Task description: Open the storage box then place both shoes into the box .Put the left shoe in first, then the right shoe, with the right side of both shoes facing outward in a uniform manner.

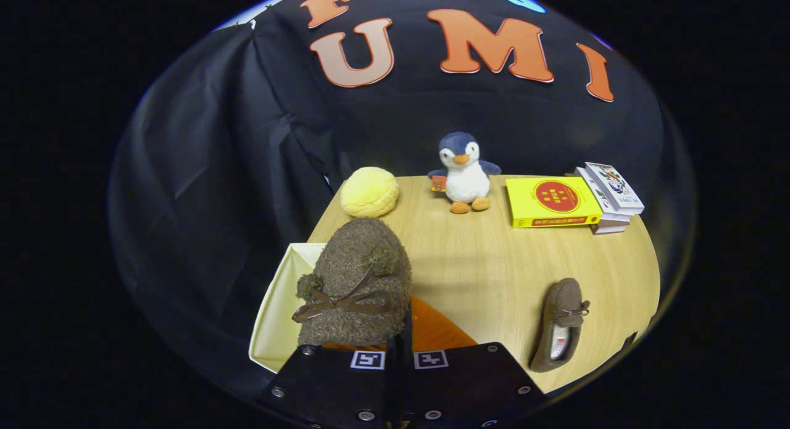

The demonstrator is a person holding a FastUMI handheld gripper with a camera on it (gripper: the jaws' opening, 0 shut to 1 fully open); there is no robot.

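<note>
Gripper-mounted fisheye looks down, seemingly steeply, across table.

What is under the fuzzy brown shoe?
The tool is shut on the shoe, which hangs over the open box and something orange. The shoe covers most of the box's inside.

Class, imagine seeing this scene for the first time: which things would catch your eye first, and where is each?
The fuzzy brown shoe looms largest, held in the gripper above the open cream storage box. Beyond it, the penguin toy stands at the table's far edge between a yellow cushion and a yellow book.
</note>
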